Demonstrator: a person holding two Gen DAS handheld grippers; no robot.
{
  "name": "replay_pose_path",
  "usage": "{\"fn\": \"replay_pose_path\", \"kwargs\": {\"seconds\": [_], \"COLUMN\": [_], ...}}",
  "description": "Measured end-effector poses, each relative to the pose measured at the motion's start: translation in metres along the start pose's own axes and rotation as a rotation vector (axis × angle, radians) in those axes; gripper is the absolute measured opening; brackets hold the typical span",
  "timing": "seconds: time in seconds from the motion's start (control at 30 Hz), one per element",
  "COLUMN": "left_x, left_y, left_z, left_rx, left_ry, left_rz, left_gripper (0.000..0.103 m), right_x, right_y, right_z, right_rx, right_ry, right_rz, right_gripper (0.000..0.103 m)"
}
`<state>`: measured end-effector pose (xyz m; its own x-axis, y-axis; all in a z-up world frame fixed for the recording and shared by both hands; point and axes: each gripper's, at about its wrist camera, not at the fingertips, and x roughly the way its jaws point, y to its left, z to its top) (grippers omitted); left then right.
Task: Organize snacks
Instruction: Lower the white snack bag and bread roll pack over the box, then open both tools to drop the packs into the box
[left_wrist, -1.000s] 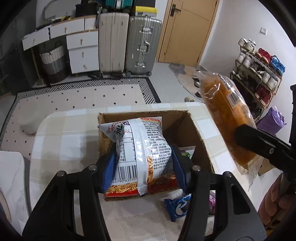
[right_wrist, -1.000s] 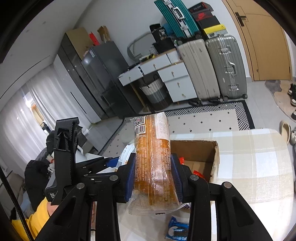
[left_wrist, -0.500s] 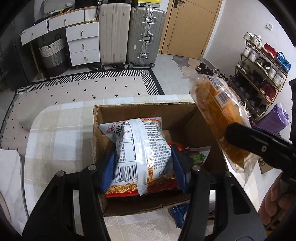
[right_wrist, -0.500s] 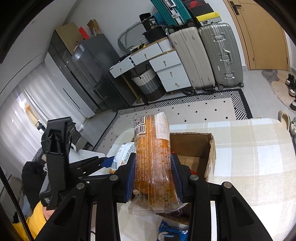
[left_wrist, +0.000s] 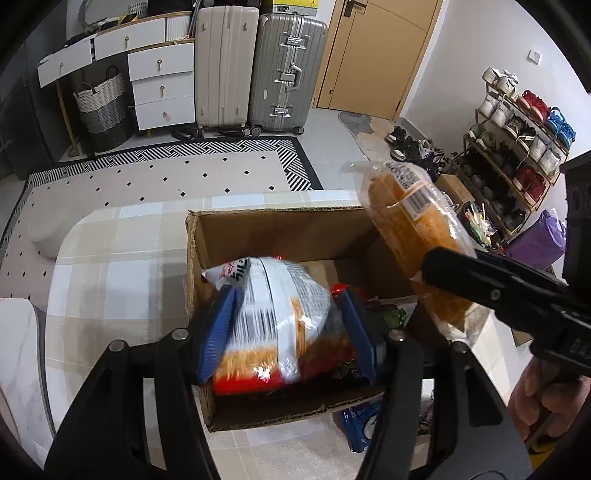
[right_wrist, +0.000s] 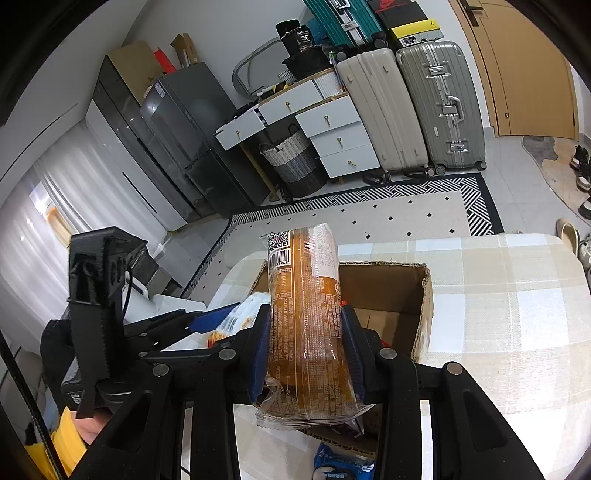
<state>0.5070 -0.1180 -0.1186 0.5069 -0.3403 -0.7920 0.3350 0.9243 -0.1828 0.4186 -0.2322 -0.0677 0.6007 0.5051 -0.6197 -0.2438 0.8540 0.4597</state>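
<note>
An open cardboard box (left_wrist: 280, 225) stands on the checked tablecloth (left_wrist: 110, 266). My left gripper (left_wrist: 286, 325) is shut on a white and red noodle packet (left_wrist: 280, 302), held inside the box's near half, low over the snacks there. My right gripper (right_wrist: 306, 343) is shut on a long orange snack packet (right_wrist: 306, 314), held upright over the box's right wall; the packet also shows in the left wrist view (left_wrist: 413, 236). The box also shows in the right wrist view (right_wrist: 391, 288).
A blue biscuit packet (left_wrist: 360, 424) lies on the table just outside the box's near right corner. Red and green snacks (left_wrist: 388, 314) lie in the box. The table's edge runs behind the box, with rug, suitcases (left_wrist: 255, 70) and a shoe rack (left_wrist: 517, 136) beyond.
Both grippers moved forward over the box. The noodle packet has dropped from above the box's near wall to inside it. The orange packet came closer over the right wall.
</note>
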Motion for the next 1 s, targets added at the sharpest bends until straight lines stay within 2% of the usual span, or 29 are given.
{"fn": "replay_pose_path", "kwargs": {"seconds": [0.2,0.33,0.6,0.83,0.87,0.93,1.0], "left_x": [-0.018,-0.036,-0.057,-0.062,-0.064,-0.067,-0.072], "left_y": [-0.001,0.001,0.015,0.023,0.024,0.026,0.026], "left_z": [0.000,-0.002,-0.007,-0.015,-0.017,-0.023,-0.028], "left_rx": [0.012,0.002,-0.029,-0.043,-0.048,-0.059,-0.077], "left_ry": [-0.037,-0.071,-0.084,-0.066,-0.064,-0.063,-0.068], "left_rz": [0.019,0.033,0.054,0.061,0.059,0.062,0.051], "left_gripper": [0.067,0.078,0.079,0.079,0.079,0.079,0.079], "right_x": [0.007,0.012,0.019,0.031,0.032,0.030,0.022], "right_y": [-0.002,-0.002,-0.004,0.000,0.001,0.001,0.004], "right_z": [-0.001,-0.002,0.000,-0.002,-0.003,-0.003,-0.002], "right_rx": [0.003,-0.009,0.002,-0.008,-0.006,-0.004,-0.020], "right_ry": [0.015,0.023,0.038,0.084,0.089,0.083,0.053], "right_rz": [-0.013,-0.045,-0.084,-0.111,-0.113,-0.115,-0.140], "right_gripper": [0.037,0.037,0.037,0.037,0.038,0.052,0.054]}}
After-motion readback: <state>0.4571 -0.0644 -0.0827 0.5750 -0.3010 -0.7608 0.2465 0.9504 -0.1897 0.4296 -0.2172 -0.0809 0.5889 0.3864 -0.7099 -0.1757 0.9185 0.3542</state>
